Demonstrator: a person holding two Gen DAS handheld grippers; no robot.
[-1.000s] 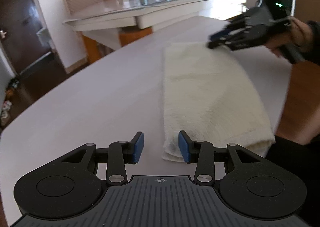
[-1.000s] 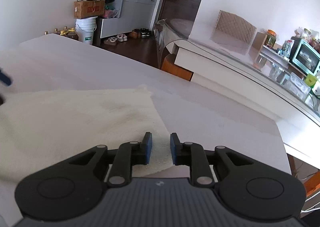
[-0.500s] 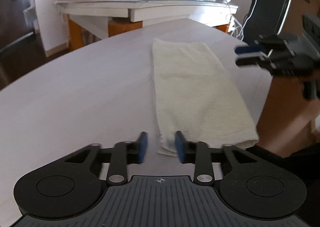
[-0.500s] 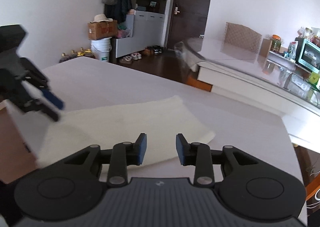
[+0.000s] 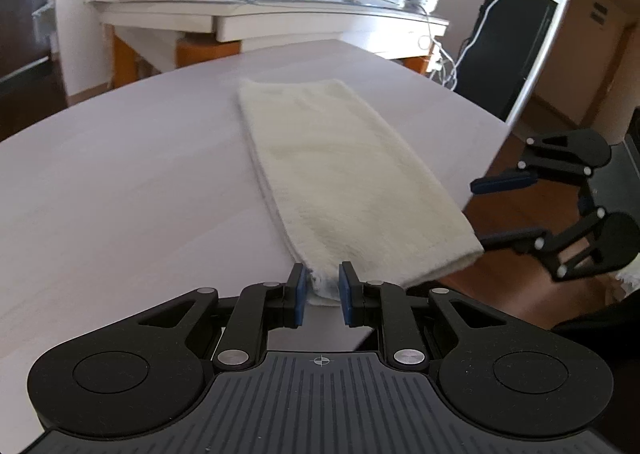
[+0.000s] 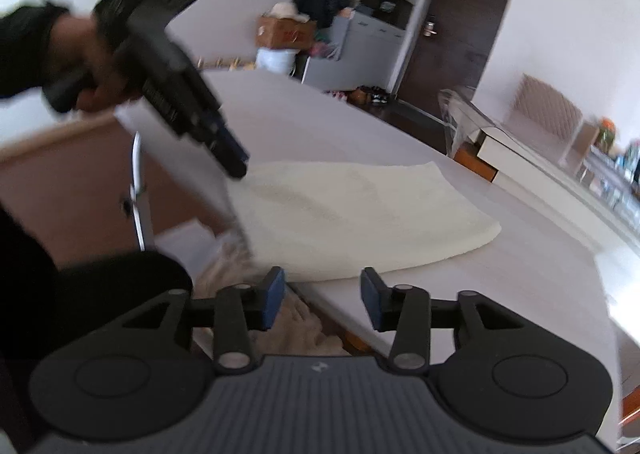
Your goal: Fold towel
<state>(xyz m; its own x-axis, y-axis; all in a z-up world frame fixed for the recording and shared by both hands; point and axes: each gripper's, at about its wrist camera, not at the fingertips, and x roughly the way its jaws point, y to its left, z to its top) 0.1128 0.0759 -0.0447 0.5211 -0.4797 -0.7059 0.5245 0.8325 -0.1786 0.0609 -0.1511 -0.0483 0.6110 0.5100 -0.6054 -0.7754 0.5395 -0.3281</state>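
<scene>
White table (image 5: 120, 194), folded towel (image 5: 340, 174), corner pinched by left tool (image 5: 322, 286)

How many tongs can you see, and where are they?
2. The left tongs pinch the near corner of the towel. The right tongs are empty and opening, just off the edge of the table, beside the towel's other near corner.

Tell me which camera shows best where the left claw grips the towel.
The left wrist view: the left claw sits shut on the near corner of the towel, cloth bunched between its blue pads. The right wrist view shows that claw from outside, blurred, at the towel's far end; the pinch itself cannot be made out there.
</scene>
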